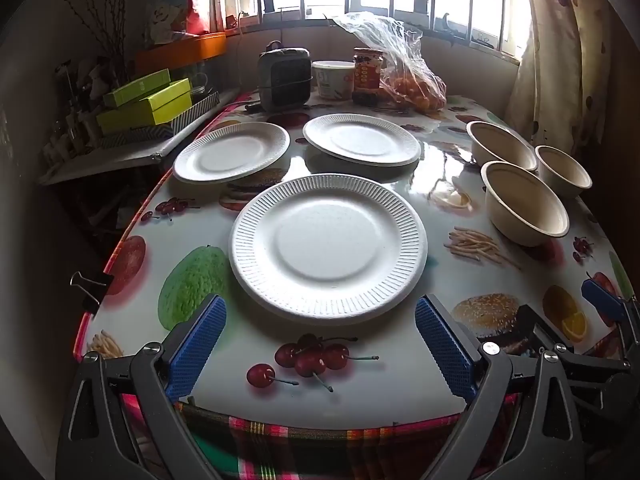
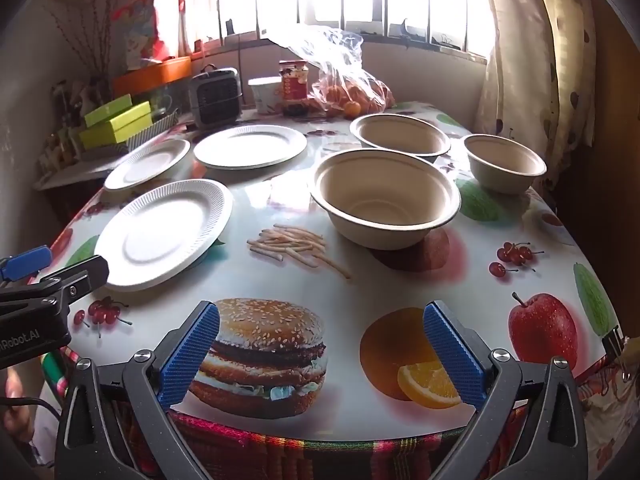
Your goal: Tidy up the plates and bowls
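On the fruit-print table (image 1: 400, 392) by the window, three plates and three bowls lie unstacked; the left gripper (image 1: 320, 344), fully open and empty, faces the nearest plate (image 1: 328, 244) at centre frame and should pinch its near rim squarely, while the right gripper (image 2: 320, 352), likewise empty and wide, faces the nearest bowl (image 2: 386, 198).

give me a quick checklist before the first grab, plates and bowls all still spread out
1. Left gripper open and holding nothing: ok.
2. Right gripper open and holding nothing: ok.
3. Nearest plate straight ahead of the left gripper, nothing on it: ok.
4. Nearest bowl ahead of the right gripper, upright and looks empty: ok.
5. Three plates and three bowls stacked: not ok, all lie apart on the table.
6. Whether the plate rim is raised enough for a finger to slip under: cannot tell.
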`<state>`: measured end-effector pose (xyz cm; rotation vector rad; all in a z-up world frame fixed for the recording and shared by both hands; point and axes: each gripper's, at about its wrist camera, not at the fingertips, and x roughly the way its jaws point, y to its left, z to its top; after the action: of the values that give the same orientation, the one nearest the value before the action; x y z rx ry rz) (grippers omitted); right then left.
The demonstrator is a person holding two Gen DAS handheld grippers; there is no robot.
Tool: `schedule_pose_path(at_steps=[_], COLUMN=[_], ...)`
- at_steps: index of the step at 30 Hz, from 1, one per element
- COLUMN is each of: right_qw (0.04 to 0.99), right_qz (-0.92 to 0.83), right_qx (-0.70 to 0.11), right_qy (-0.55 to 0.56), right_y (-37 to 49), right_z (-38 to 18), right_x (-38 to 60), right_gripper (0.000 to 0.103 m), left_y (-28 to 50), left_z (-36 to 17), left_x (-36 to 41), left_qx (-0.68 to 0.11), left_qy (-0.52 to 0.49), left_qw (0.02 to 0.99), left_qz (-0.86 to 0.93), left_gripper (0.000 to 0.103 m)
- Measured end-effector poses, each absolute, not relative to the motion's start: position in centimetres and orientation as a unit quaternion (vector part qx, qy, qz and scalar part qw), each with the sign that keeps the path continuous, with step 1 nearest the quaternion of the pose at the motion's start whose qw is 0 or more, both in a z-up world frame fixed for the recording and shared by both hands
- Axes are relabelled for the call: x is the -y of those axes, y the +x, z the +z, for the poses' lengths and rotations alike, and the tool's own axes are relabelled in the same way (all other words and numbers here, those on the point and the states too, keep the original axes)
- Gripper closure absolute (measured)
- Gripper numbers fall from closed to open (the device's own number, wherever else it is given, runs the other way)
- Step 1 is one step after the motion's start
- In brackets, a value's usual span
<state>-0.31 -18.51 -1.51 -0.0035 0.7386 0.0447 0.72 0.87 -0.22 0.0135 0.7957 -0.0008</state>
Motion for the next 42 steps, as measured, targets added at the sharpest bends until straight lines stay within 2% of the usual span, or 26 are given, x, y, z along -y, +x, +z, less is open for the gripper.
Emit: schedule_pose_path(at_steps=[42], right_qw=[0.931], right_qz=[0.014], right_qx=[-0.366], right_qy=[0.001], right_y=[-0.07], right_z=[-1.49], right_x=[18.69], right_gripper=[0.0], left_y=[1.03], left_z=[-0.22], left_x=[-0.55], left_qx=[-0.389], left_qy=[0.007], left_qw=[0.921], left_qz=[-0.009], left_gripper=[0.007])
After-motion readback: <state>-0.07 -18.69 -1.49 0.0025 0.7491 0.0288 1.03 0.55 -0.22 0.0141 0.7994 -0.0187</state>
